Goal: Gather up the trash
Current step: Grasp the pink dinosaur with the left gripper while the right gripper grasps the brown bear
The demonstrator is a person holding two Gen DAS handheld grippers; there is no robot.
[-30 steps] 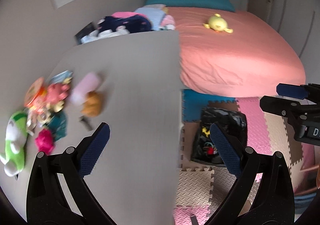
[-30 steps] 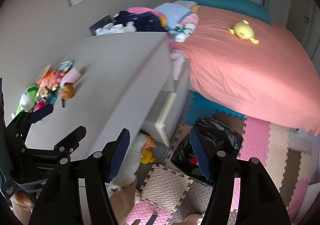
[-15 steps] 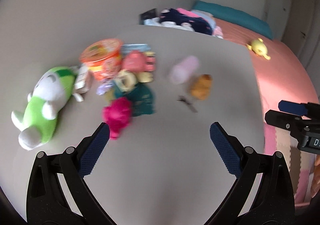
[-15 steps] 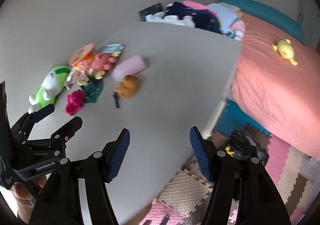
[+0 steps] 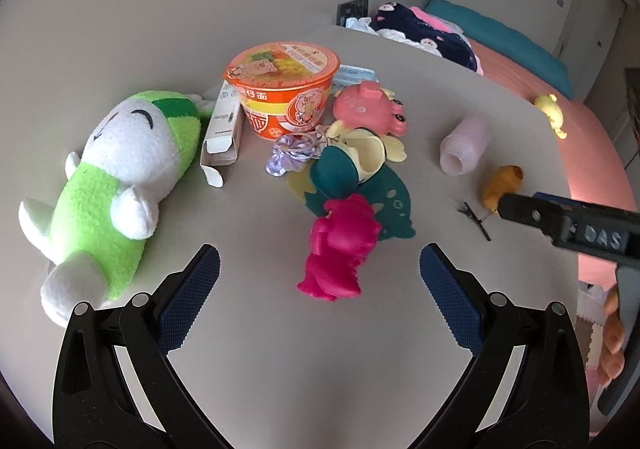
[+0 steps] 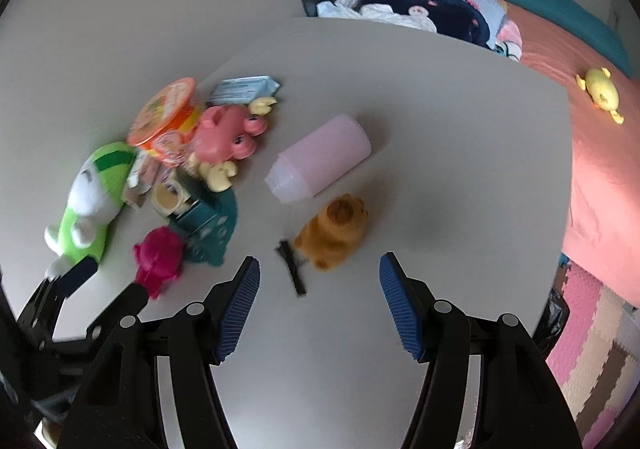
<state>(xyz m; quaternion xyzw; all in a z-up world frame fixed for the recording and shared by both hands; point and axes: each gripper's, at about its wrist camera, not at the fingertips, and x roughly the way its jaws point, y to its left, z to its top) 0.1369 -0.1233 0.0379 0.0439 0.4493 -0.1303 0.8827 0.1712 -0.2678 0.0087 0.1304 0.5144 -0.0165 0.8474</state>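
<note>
While both tools are hanging over the grey table (image 5: 280, 349), the trash is sitting in the clutter at its far left: an orange instant-noodle cup (image 5: 284, 89) is standing upright, a white carton (image 5: 223, 131) with its end flap open is lying against its left side, and a blue-and-white packet (image 6: 244, 88) is lying flat just behind it. Left gripper (image 5: 318, 299) is holding its blue pads spread wide with nothing between them, hovering just short of a magenta toy (image 5: 340, 249). Right gripper (image 6: 318, 305) is also gaping wide and carrying nothing, pointing at a brown plush (image 6: 334, 229) and a black hair clip (image 6: 292, 269) lying just beside it. Beyond the plush, a pale pink bottle (image 6: 320, 159) is lying on its side, mouth facing the camera. Around the cup, a pink crab toy (image 5: 370, 111), a lilac scrunchie (image 5: 290, 153) and teal and yellow moulds (image 5: 352, 169) are crowding together, touching one another. Further left, a green-and-white plush (image 5: 116, 185) is lying on its back. Off to the right, a pink bed (image 6: 600, 169) is carrying a yellow duck toy (image 6: 600, 91), and clothes (image 6: 420, 9) are piling up behind the table's far edge.
</note>
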